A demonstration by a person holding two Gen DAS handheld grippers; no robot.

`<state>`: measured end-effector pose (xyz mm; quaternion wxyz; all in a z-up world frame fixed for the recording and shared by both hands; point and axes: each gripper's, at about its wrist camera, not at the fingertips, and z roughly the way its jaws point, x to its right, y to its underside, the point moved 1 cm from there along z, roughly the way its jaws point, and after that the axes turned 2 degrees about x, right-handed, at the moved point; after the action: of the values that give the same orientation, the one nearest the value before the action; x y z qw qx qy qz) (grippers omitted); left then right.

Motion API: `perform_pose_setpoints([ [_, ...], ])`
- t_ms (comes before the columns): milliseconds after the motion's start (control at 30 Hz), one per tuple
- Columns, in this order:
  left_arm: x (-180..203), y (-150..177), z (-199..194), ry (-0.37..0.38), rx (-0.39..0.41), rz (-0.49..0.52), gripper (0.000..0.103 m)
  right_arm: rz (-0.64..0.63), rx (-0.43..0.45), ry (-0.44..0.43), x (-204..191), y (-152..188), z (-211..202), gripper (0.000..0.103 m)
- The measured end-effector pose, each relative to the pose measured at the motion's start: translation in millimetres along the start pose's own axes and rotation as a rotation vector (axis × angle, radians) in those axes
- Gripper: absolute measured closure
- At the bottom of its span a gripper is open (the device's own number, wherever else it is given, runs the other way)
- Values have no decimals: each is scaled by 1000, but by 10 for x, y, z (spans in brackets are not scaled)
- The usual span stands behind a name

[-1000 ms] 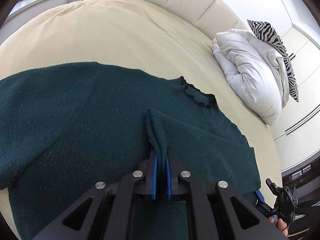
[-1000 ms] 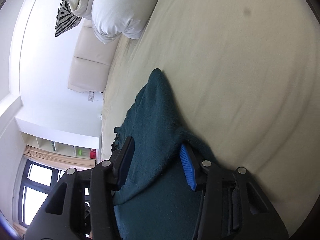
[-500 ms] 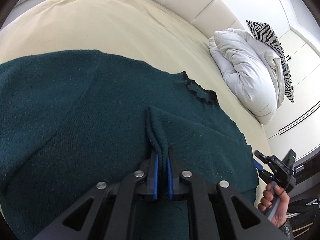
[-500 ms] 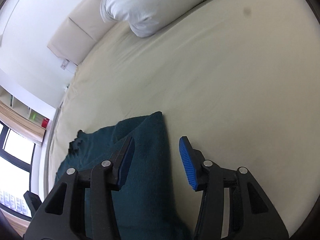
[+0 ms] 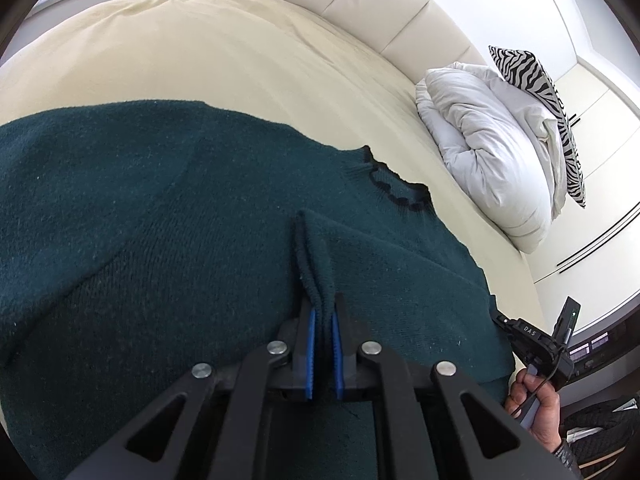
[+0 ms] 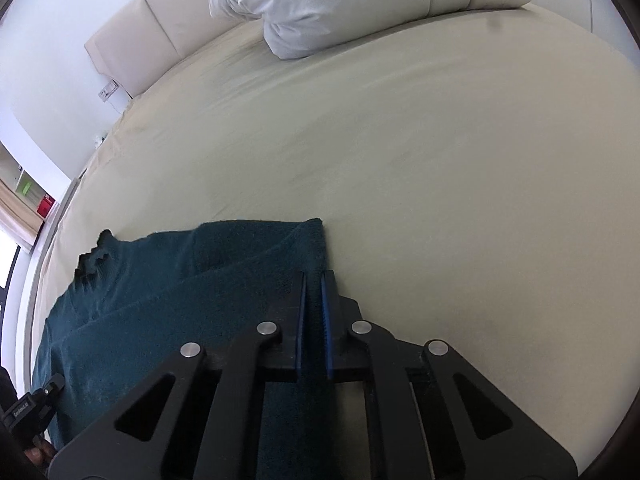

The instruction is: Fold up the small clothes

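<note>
A dark green knitted sweater (image 5: pixel 168 216) with a black scalloped collar (image 5: pixel 394 192) lies spread on the cream bed. My left gripper (image 5: pixel 322 312) is shut on a pinched ridge of the knit near the middle of the body. In the right wrist view the same sweater (image 6: pixel 168 280) reaches to the gripper, and my right gripper (image 6: pixel 314 280) is shut on its right edge, with a strip of knit caught between the blue pads. The right gripper (image 5: pixel 536 344), held by a hand, also shows at the sweater's right edge in the left wrist view.
A rumpled white duvet (image 5: pixel 488 144) and a zebra-striped pillow (image 5: pixel 540 92) lie at the head of the bed (image 6: pixel 440 140), against a padded cream headboard (image 5: pixel 392 8). Wardrobe doors stand to the right. Open sheet lies beyond the sweater.
My right gripper rolled upright, shifted along the sweater's right edge and closed its jaws on the knit. The left gripper kept its pinch and stayed in place.
</note>
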<state>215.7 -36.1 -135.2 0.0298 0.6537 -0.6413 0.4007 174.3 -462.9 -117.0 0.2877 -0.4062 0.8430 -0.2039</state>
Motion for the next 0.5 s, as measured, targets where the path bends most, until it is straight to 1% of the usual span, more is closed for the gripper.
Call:
perform_pose_setpoints([
  [67, -18, 2, 14, 0, 0, -5, 93, 19, 8, -20, 54, 3, -9, 98],
  [133, -28, 0, 28, 1, 2, -6, 92, 17, 6, -19, 41, 12, -3, 97],
  [233, -37, -5, 45, 14, 4, 7, 92, 42, -4, -33, 58, 0, -69, 94],
  [300, -59, 1, 43, 27, 8, 3, 92, 84, 28, -14, 50, -6, -275, 93],
  [333, -62, 5, 40, 31, 12, 3, 92, 88, 48, -26, 26, -4, -384, 93],
  [367, -59, 9, 39, 31, 15, 4, 92, 79, 81, -69, -43, 35, -553, 93],
  [400, -62, 12, 37, 31, 16, 5, 92, 58, 89, -92, -107, 72, -636, 93],
  [467, -71, 14, 29, 36, 17, -1, 92, -12, 69, -132, -285, 210, -750, 93],
  [500, -79, 15, 25, 41, 17, -5, 92, -29, 59, -133, -334, 274, -755, 93],
])
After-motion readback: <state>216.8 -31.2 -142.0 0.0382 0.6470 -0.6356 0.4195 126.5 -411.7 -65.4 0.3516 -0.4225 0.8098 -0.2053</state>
